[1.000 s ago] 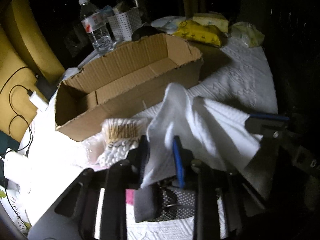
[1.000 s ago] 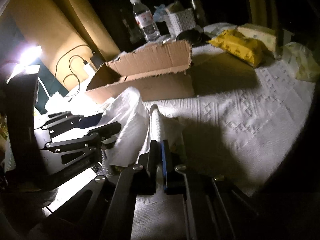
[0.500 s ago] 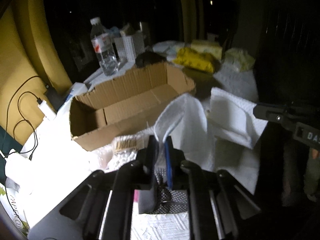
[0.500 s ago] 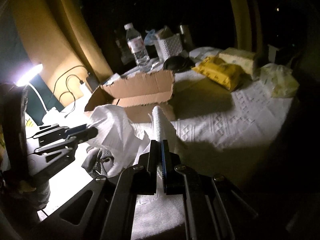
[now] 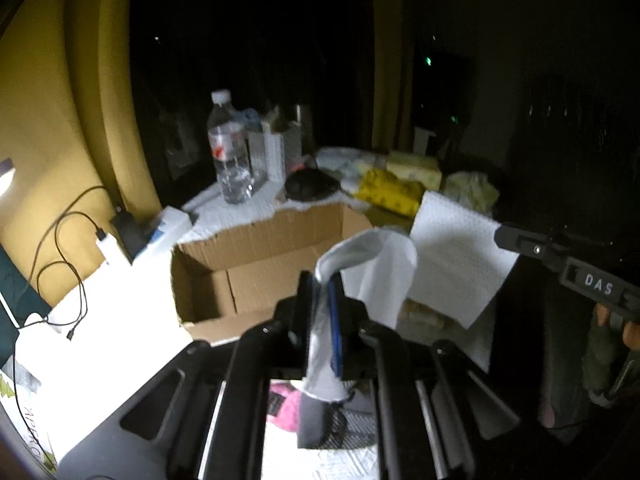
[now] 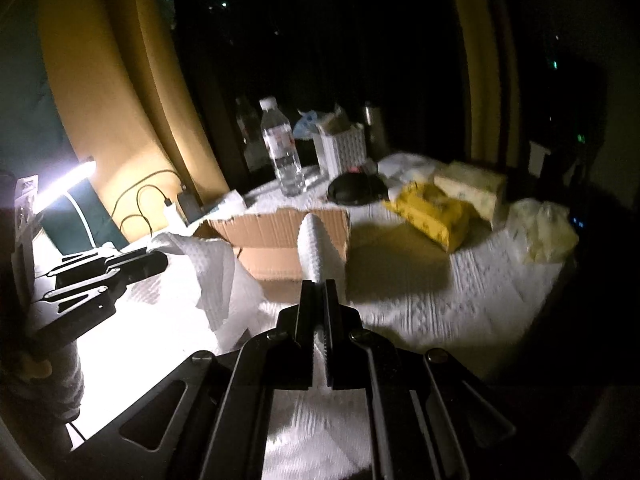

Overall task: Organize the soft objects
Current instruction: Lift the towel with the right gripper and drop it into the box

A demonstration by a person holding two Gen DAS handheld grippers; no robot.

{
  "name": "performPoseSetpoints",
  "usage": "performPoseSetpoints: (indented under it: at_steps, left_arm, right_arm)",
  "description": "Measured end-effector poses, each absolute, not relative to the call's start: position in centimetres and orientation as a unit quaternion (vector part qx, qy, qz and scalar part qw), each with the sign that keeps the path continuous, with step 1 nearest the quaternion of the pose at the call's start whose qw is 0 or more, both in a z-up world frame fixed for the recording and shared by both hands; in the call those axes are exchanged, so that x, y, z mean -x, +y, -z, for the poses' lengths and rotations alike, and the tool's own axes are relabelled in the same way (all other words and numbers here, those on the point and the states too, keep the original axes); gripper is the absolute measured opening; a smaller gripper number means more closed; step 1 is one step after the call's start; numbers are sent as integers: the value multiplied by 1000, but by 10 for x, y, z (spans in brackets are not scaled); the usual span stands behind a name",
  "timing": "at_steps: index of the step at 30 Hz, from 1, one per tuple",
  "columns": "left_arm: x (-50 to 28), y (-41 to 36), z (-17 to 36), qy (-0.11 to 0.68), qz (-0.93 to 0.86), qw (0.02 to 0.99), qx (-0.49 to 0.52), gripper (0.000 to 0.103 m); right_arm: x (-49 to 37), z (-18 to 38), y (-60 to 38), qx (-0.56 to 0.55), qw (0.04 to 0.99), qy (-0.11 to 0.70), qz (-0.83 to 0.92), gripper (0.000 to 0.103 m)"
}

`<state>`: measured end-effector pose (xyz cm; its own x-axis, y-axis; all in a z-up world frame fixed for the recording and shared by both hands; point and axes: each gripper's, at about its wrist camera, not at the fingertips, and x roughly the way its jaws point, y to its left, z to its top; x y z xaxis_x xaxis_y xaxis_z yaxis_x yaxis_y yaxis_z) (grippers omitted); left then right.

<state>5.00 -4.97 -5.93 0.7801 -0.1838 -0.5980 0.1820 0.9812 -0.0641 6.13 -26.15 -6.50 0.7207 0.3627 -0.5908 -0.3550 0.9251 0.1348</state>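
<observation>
Both the left gripper point(image 5: 320, 292) and right gripper point(image 6: 319, 296) are pinching edges of the white towel point(image 5: 448, 256), holding it lifted just short of the cardboard box point(image 5: 256, 272), which is looking empty ahead, its near wall lying between towel and open room inside.
</observation>
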Motion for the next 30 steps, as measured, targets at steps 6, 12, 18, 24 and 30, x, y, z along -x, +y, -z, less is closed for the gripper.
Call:
performPoseSetpoints:
  at_steps: [6,12,18,24,30]
  left_arm:
    - [-59,-36,34,288,92,953,19,7]
    - [-74,-34,12,263,89,961,19,8]
    - [-99,-36,1,247,84,965,21,7]
    - [-124,-29,7,245,86,965,36,7]
    - [-152,-21,36,265,75,960,48,7]
  right_arm:
    - [-76,44,-249,9,933,297,-204,4]
    - [-93,28,-240,18,935,277,-219,4]
    - [-112,23,-227,25,932,273,-236,4]
    - [-134,23,-211,39,929,278,-241,4]
    - [-156,35,-203,41,927,285,-239,4]
